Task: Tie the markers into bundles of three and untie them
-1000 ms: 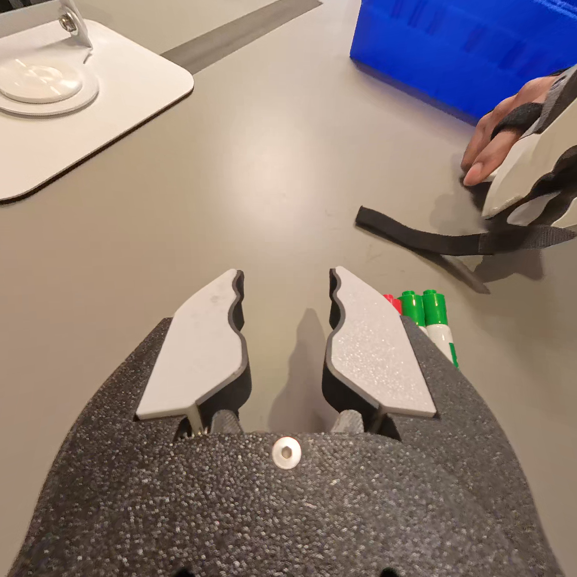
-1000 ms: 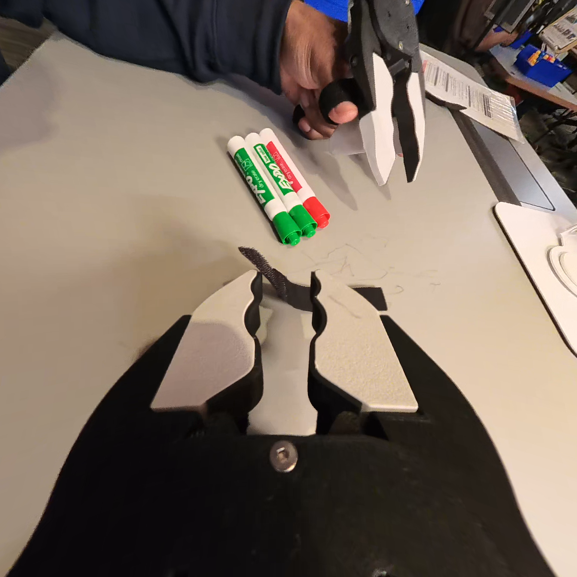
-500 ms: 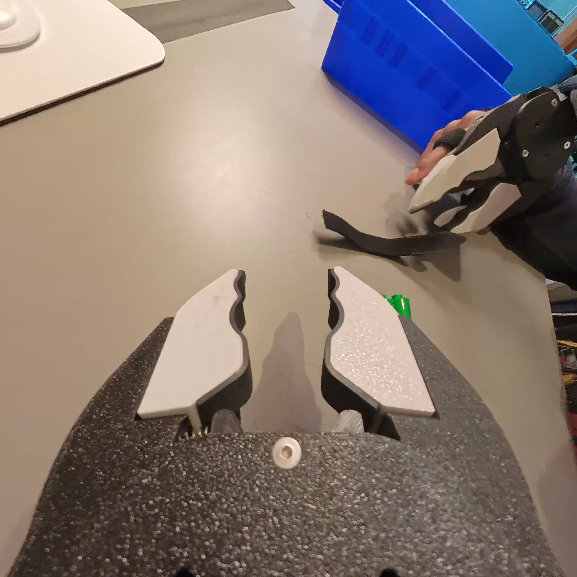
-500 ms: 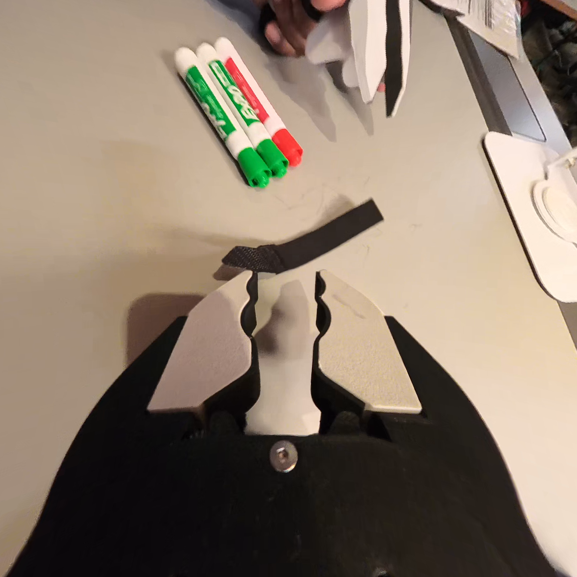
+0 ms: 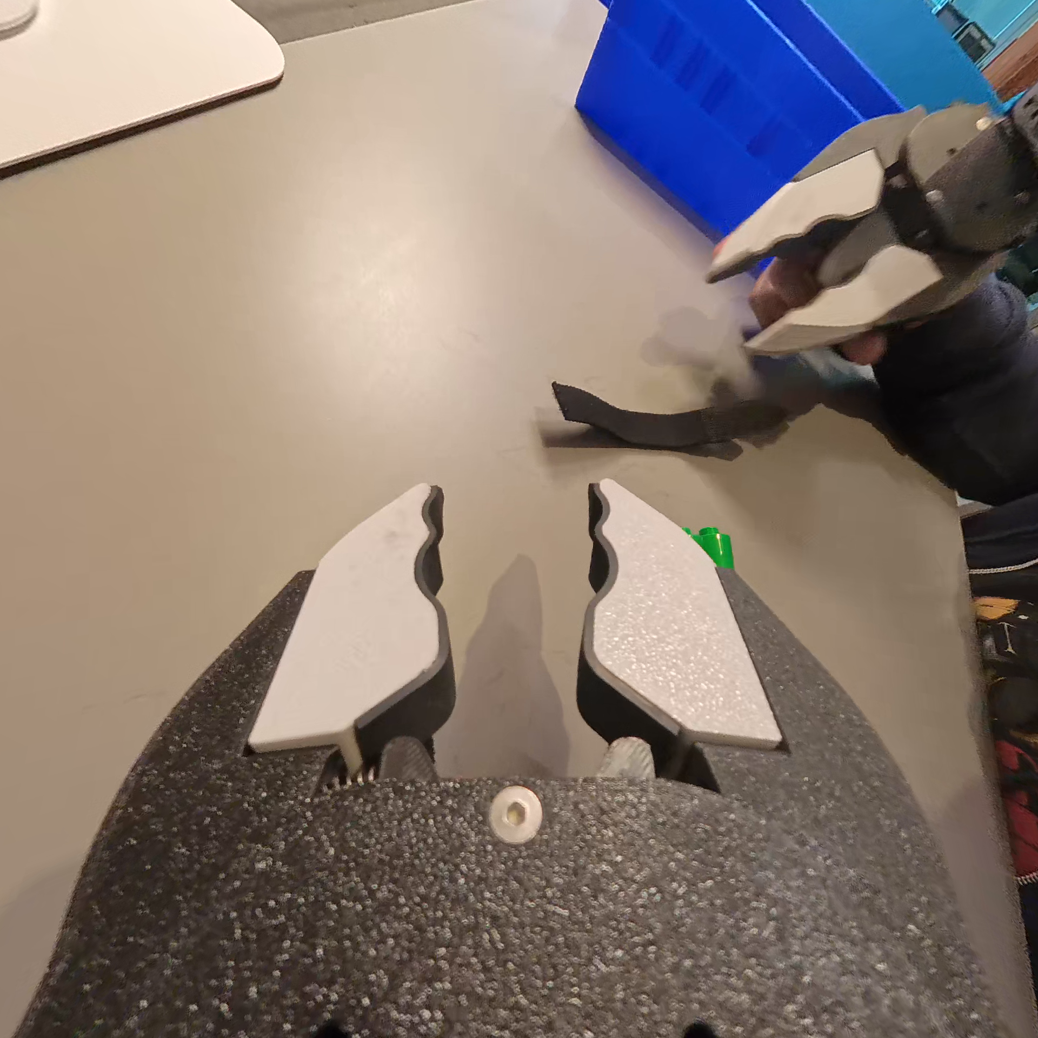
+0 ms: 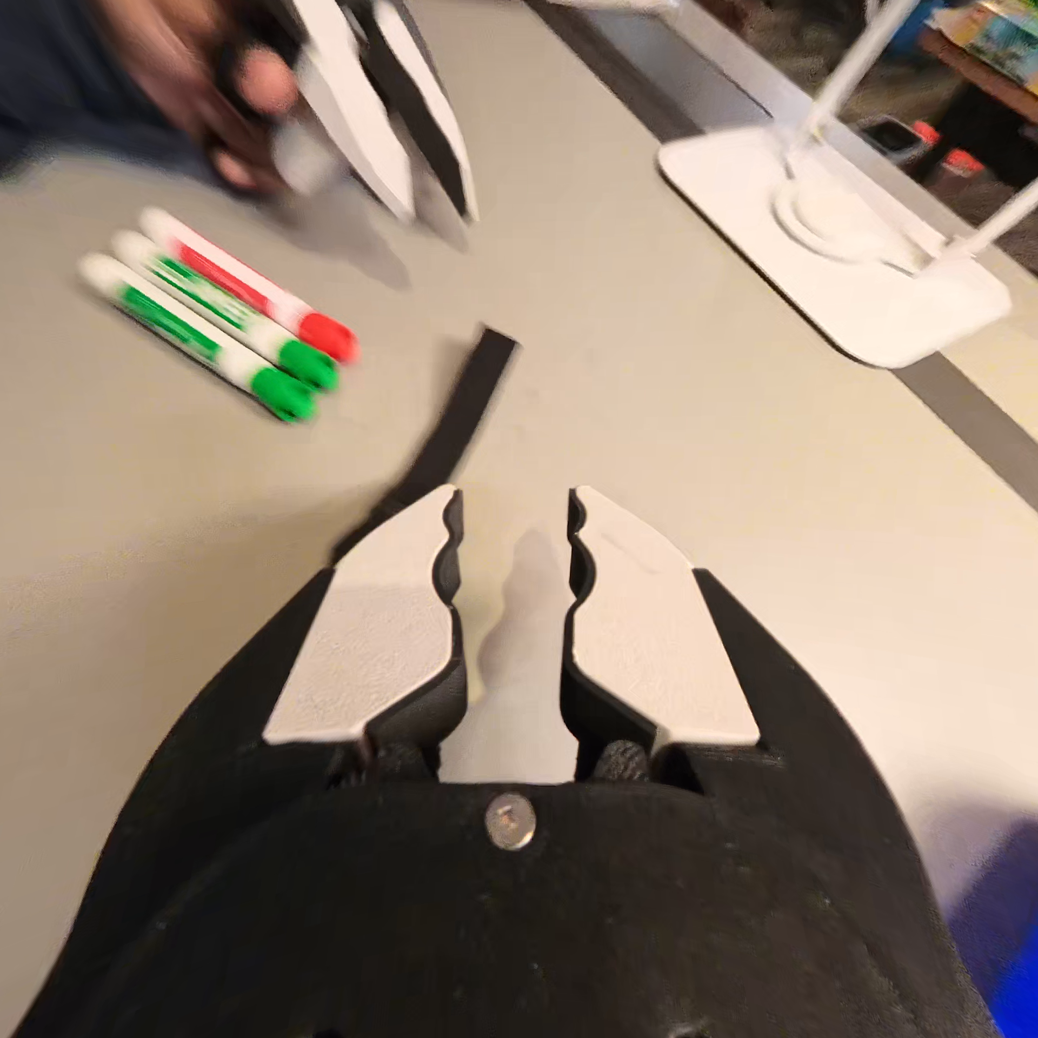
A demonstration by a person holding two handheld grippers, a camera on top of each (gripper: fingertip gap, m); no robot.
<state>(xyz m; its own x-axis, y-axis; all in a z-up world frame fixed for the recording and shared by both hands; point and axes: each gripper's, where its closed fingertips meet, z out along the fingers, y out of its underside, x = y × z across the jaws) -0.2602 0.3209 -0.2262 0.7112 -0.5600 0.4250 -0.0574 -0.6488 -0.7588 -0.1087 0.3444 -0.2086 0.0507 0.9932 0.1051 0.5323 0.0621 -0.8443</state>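
The right claw [image 6: 515,497] is open and holds nothing. Just past it, a flat black cloth strap [image 6: 469,399] lies on the grey counter [image 6: 646,404]. 3 white plastic markers [image 6: 224,320] lie side by side farther off, untied. The left claw [image 5: 514,497] is open too.

Both wrist views look down closely, facing each other across the strap [image 5: 651,429].
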